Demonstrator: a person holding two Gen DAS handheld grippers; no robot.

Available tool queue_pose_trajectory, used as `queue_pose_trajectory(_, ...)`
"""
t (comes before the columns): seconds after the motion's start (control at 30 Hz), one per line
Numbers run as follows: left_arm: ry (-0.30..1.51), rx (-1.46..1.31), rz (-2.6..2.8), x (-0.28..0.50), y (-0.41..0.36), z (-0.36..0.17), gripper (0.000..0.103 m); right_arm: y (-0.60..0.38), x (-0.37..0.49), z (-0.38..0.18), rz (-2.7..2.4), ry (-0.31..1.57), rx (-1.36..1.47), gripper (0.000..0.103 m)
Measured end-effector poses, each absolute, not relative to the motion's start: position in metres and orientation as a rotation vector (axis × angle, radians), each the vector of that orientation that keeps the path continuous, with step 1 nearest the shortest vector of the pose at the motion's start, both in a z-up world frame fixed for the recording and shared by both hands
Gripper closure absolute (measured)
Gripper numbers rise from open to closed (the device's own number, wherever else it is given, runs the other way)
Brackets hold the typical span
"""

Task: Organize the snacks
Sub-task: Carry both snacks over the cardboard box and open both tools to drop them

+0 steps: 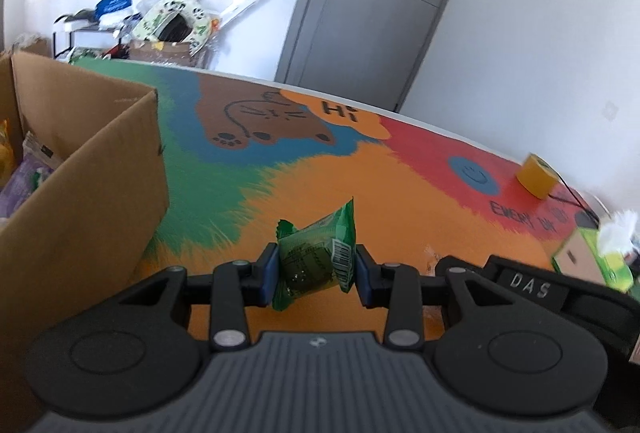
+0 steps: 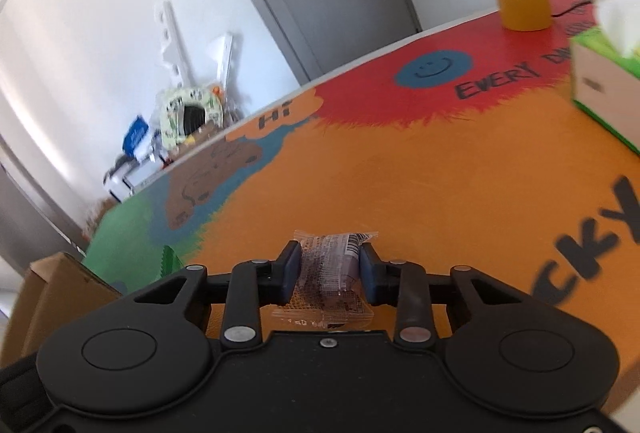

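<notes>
Two wrapped snacks are in hand, one per gripper. From the left wrist view, the left gripper (image 1: 316,269) has its blue pads (image 1: 269,273) pressed onto both sides of a green snack packet (image 1: 316,257), the fingers narrowed to the packet's width; the packet stands up between them, above the orange part of the painted tabletop (image 1: 360,177). A cardboard box (image 1: 80,169) sits at the left, just beside the gripper, its near wall rising between the packet and the snacks already lying inside. That wall looks like the main hazard: a carry that stays low would likely knock the packet against the rim, and the crinkly film gives the pads little to hold. A yellow tape roll (image 1: 536,175) and a green tissue box (image 1: 596,257) stand well apart at the far right. From the right wrist view, the right gripper (image 2: 330,269) is closed to a narrow gap around a clear-wrapped dark snack (image 2: 332,265), both pads touching its sides; whether it is lifted or lying on the table I cannot tell. A squeeze on loose wrapper could let it slide out on lifting. The box corner (image 2: 60,281) lies at the near left, with the other hand's green packet (image 2: 170,259) between, so crossing paths may collide. Tape roll (image 2: 522,7) and tissue box (image 2: 604,85) sit far right.
</notes>
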State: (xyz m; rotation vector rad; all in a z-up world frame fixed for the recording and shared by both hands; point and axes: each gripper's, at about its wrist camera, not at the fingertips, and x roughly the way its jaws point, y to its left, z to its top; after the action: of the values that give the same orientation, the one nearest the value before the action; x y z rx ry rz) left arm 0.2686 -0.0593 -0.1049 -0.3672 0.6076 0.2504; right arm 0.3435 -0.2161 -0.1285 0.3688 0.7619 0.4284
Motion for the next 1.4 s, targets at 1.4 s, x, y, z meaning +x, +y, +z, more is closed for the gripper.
queue_pose_trajectory(1.4, 0.366, -0.342, 0.255, 0.158, -0.007, -0.008, 0.065, -0.187, 0.244, -0.037, 0.634, 0.504, 0.391, 0.071)
